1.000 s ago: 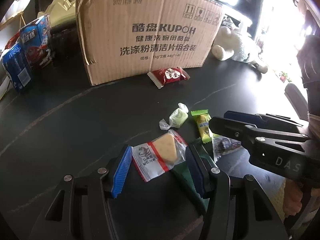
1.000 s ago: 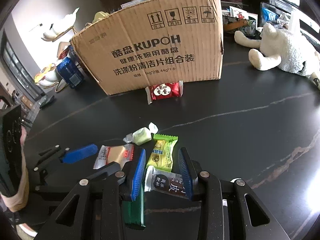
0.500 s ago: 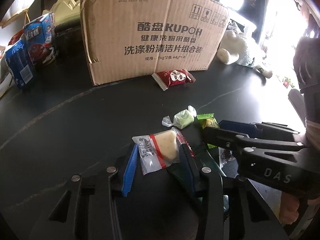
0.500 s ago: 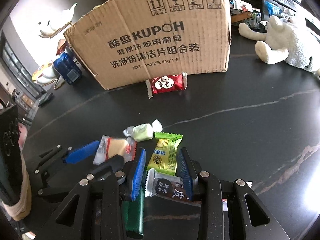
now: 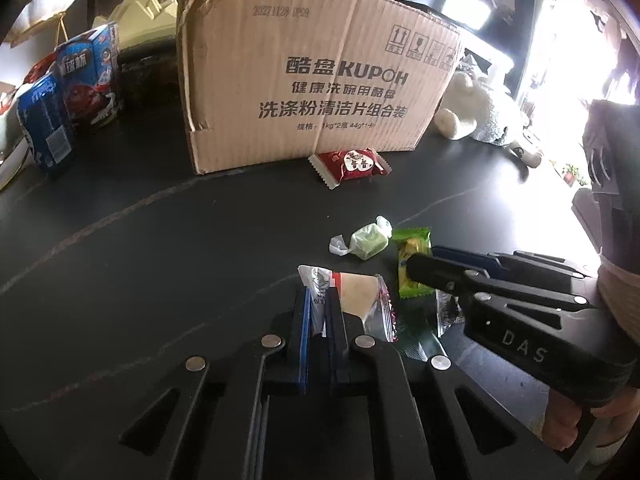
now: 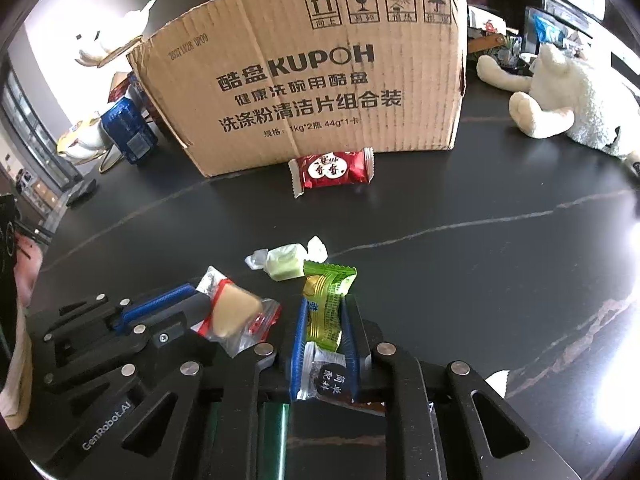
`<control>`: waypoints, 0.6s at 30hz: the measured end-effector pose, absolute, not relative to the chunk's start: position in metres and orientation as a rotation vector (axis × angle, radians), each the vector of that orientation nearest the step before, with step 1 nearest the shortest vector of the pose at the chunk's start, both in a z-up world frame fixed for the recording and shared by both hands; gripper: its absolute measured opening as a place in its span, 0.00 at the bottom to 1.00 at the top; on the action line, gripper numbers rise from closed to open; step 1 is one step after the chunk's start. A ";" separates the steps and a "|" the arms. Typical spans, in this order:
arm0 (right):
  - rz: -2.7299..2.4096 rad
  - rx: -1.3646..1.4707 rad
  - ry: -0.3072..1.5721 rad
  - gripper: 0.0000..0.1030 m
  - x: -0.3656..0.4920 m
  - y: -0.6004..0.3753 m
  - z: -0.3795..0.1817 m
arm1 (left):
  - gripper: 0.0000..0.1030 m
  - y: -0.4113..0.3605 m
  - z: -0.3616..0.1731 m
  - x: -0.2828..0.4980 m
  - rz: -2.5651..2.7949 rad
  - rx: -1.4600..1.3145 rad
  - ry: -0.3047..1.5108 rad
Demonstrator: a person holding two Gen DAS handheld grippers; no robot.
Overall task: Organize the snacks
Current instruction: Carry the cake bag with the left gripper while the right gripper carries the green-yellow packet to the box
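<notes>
The left gripper (image 5: 318,312) clenches a clear-wrapped beige wedge snack (image 5: 352,294); just right, the right gripper (image 6: 326,336) grasps 1 dark-labelled clear snack packet (image 6: 330,378).

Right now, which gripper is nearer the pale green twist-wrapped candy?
Right. The right gripper sits just behind the pale green twist-wrapped candy, over the green packet touching it. The left gripper is further back and to its left.

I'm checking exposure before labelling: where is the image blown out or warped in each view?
Left wrist view: window light at the right edge is blown out, washing over the white plush toy; the brown cardboard box bulges from fisheye distortion. Right wrist view: glare whitens the black marble-veined tabletop at right; the box's top edge curves.
</notes>
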State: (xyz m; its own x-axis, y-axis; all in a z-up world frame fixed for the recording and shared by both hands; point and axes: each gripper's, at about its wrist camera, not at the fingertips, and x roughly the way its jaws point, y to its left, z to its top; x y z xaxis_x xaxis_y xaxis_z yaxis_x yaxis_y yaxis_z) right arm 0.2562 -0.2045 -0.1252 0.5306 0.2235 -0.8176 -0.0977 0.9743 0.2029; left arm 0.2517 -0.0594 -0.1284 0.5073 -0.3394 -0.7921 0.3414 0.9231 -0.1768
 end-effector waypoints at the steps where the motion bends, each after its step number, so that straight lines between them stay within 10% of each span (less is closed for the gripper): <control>1: 0.191 0.137 0.989 0.18 0.256 -0.205 -0.125 | 0.07 -0.059 -0.128 0.251 -0.411 0.002 0.952; 18: 0.206 0.146 0.881 0.18 0.241 -0.206 -0.083 | 0.06 -0.056 -0.077 0.237 -0.412 -0.016 0.814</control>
